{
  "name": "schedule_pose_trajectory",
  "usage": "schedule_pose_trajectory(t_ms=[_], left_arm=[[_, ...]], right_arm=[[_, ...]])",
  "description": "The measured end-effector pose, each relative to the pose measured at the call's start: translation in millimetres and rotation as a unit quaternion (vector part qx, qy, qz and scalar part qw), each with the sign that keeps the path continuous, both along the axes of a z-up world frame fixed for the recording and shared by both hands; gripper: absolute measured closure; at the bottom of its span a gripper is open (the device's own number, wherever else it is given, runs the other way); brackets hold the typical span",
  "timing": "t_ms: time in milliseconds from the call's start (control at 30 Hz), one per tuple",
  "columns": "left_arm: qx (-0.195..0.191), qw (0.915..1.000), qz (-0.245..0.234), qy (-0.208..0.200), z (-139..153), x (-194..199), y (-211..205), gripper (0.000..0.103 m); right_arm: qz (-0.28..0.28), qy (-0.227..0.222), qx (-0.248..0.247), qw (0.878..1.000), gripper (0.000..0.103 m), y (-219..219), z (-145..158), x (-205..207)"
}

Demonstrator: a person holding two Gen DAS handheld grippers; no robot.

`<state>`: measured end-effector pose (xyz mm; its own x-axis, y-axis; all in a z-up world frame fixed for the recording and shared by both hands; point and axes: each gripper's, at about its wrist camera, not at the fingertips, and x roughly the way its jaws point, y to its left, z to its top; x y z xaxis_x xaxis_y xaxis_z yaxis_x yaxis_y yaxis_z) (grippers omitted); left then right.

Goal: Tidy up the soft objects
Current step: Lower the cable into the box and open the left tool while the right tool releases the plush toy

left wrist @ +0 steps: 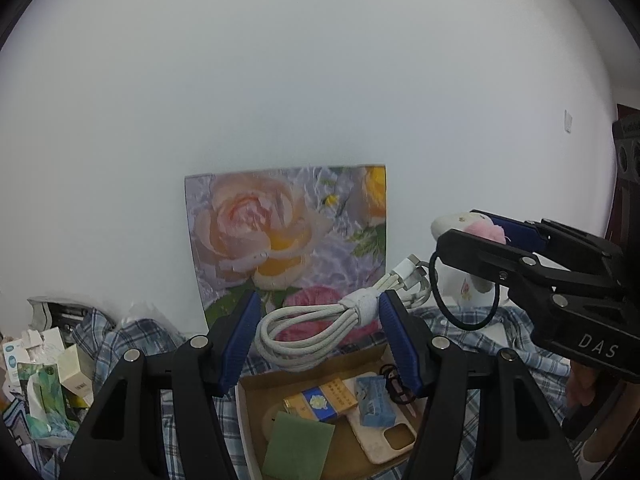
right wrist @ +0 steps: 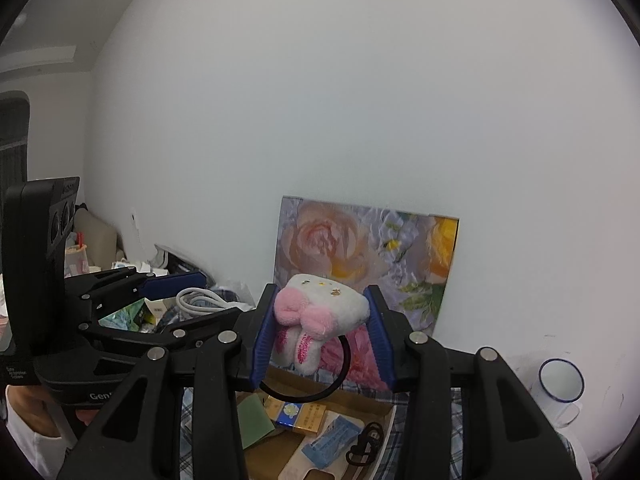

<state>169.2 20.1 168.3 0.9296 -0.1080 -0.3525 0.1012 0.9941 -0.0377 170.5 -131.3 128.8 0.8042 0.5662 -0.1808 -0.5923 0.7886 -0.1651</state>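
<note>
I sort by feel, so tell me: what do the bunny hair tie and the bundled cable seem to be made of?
Bunny hair tie: fuzzy white and pink plush, probably stuffed fabric, on a smooth black loop that looks elastic. It sits between the right gripper's blue pads.

Bundled cable: matte off-white jacket with a woven look, likely braided fabric, with a white wrap strap, held in the left gripper.
</note>
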Motion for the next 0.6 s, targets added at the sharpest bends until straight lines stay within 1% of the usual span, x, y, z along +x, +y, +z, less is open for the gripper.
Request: schedule_pose_trajectory(t_ms=[233,367,600], left_arm=[[0.007,0.9993,0.002,0.036,-24.7,18.1,0.4,0.039],[0.001,0.998,0.002,0.063,-43.7,31.8,4.3,0.039],[0.0,0.9954,0.006,0.096,-70.3,44.5,13.3,0.039]], right_arm=[[0.0,0.024,-0.018,1.0,0.061,9.9,-13.9,15.6],[0.003,0.039,-0.024,0.999,0.061,14.9,-22.5,27.3],[-0.004,0.065,-0.038,0.997,0.061,20.9,-37.9,47.3]])
